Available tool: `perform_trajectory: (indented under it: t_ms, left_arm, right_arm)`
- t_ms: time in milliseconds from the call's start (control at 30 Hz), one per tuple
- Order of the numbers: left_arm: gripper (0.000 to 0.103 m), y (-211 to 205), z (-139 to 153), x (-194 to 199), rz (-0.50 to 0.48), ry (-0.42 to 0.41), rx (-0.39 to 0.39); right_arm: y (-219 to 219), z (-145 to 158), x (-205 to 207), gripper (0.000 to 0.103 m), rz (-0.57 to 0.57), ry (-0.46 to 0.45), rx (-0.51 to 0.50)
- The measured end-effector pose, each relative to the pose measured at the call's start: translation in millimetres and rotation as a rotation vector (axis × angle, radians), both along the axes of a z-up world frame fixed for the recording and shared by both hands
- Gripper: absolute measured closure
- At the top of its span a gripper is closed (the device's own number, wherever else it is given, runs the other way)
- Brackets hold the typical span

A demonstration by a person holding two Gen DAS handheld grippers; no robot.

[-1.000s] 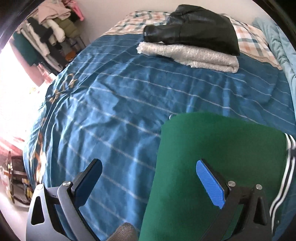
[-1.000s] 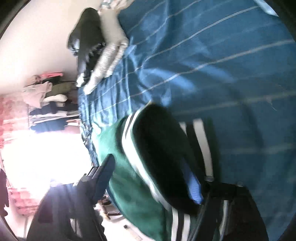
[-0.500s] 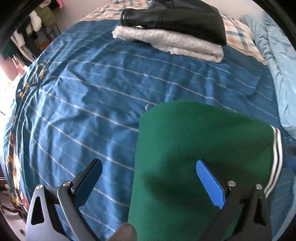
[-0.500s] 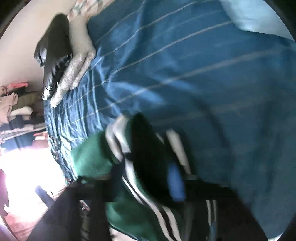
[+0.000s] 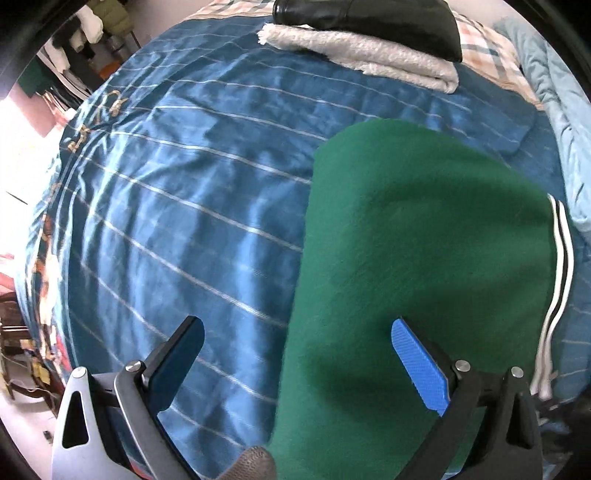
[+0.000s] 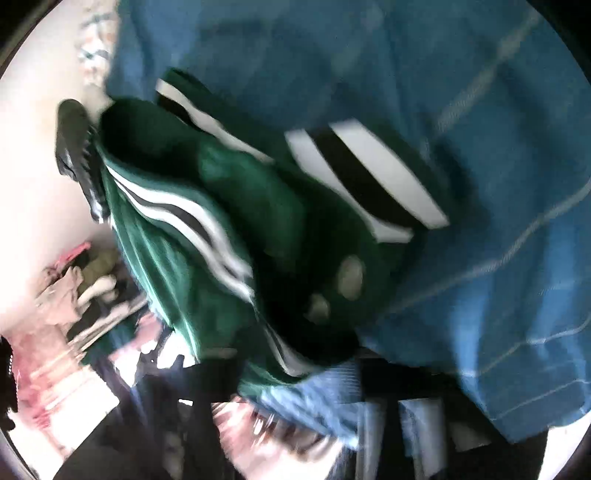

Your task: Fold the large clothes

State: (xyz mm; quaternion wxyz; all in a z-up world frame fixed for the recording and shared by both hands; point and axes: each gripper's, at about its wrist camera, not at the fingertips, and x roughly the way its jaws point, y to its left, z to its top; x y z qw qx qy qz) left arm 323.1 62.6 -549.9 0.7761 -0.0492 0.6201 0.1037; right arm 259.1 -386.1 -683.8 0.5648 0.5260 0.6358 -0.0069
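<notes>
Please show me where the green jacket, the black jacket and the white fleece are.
green jacket [image 5: 424,258], left wrist view, middle of its flat back.
black jacket [image 5: 369,18], left wrist view, its top.
white fleece [image 5: 369,59], left wrist view, its front edge.

Both wrist views close above bedspread [image 5: 177,206], sharing green garment [image 5: 424,258]

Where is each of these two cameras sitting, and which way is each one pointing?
Left wrist view: sits on the left gripper, looking along its open fingers across the blue striped bedspread and the green garment; a grey gloved fingertip shows at the bottom edge.
Right wrist view: sits on the right gripper, looking close and blurred at the garment's striped trim; its fingers cannot be made out.
Both share the green garment, the bedspread and the black jacket at the far end.
</notes>
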Motion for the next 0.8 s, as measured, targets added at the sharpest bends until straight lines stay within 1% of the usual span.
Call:
perform_trajectory:
  t_ms: [67, 100, 133, 167, 200, 233, 267, 300, 333, 367, 400, 433, 467, 500, 567, 600, 633, 667, 700, 767, 800]
  left_arm:
    - [0.0, -3, -3, -1, -0.02, 0.002, 0.038]
    - [0.0, -4, -4, -2, -0.027, 0.002, 0.04]
    - [0.0, -6, -6, -2, -0.034, 0.005, 0.043]
    - [0.0, -7, -7, -1, -0.04, 0.009, 0.044]
    - [0.0, -9, -9, 0, -0.045, 0.015, 0.038]
    - [0.0, -11, -12, 0, -0.043, 0.024, 0.036]
    - [0.0, -12, -14, 1, -0.041, 0.036, 0.029]
    - [0.0, -13, -16, 1, -0.041, 0.042, 0.026]
    - [0.0, -13, -15, 2, -0.037, 0.045, 0.038]
    - [0.0, -13, -12, 3, -0.035, 0.047, 0.051]
    - [0.0, -14, -9, 5, -0.036, 0.043, 0.049]
    - [0.0, -14, -3, 9, -0.037, 0.028, 0.044]
    - [0.0, -14, 3, 14, -0.035, 0.01, 0.051]
    - [0.0, -14, 9, 19, -0.034, -0.009, 0.056]
    - [0.0, -13, 18, 39, -0.031, -0.061, 0.072]
    - [0.0, -12, 17, 51, -0.026, -0.075, 0.098]
    - [0.0, -12, 15, 61, -0.027, -0.086, 0.113]
    - [0.0, -14, 6, 73, -0.033, -0.086, 0.141]
    - [0.0, -16, -6, 85, -0.041, -0.072, 0.154]
    - [0.0, -15, -24, 99, -0.033, -0.038, 0.135]
    - [0.0, -15, -29, 104, -0.029, -0.036, 0.118]
  right_arm:
    - [3, 35, 0, 0.086, -0.009, -0.087, -0.085]
    - [4, 50, -1, 0.087, -0.003, -0.117, -0.116]
    - [6, 60, 0, 0.087, 0.016, -0.129, -0.155]
    - [4, 61, -2, 0.087, 0.037, -0.123, -0.19]
    - [4, 52, -1, 0.087, 0.062, -0.099, -0.227]
    - [-1, 42, -2, 0.087, 0.065, -0.067, -0.23]
    - [-4, 22, -2, 0.087, 0.055, -0.018, -0.229]
    - [-6, 6, -2, 0.086, 0.046, 0.011, -0.217]
    - [-5, -6, 1, 0.085, 0.063, 0.024, -0.196]
    - [-3, -14, 8, 0.081, 0.122, 0.044, -0.177]
    - [-3, -15, 11, 0.079, 0.143, 0.056, -0.167]
    - [-7, -6, 12, 0.073, 0.162, 0.069, -0.156]
    - [-10, 3, 12, 0.06, 0.188, 0.077, -0.178]
    - [-14, 18, 13, 0.058, 0.22, 0.074, -0.232]
    - [-21, 42, 21, 0.057, 0.254, 0.027, -0.284]
    - [-24, 57, 29, 0.053, 0.272, -0.009, -0.317]
    - [-26, 65, 37, 0.05, 0.281, -0.033, -0.336]
    - [-22, 73, 50, 0.044, 0.294, -0.07, -0.341]
    - [-19, 79, 67, 0.043, 0.309, -0.106, -0.335]
    - [-1, 78, 105, 0.043, 0.338, -0.157, -0.329]
    - [9, 75, 126, 0.043, 0.359, -0.185, -0.332]
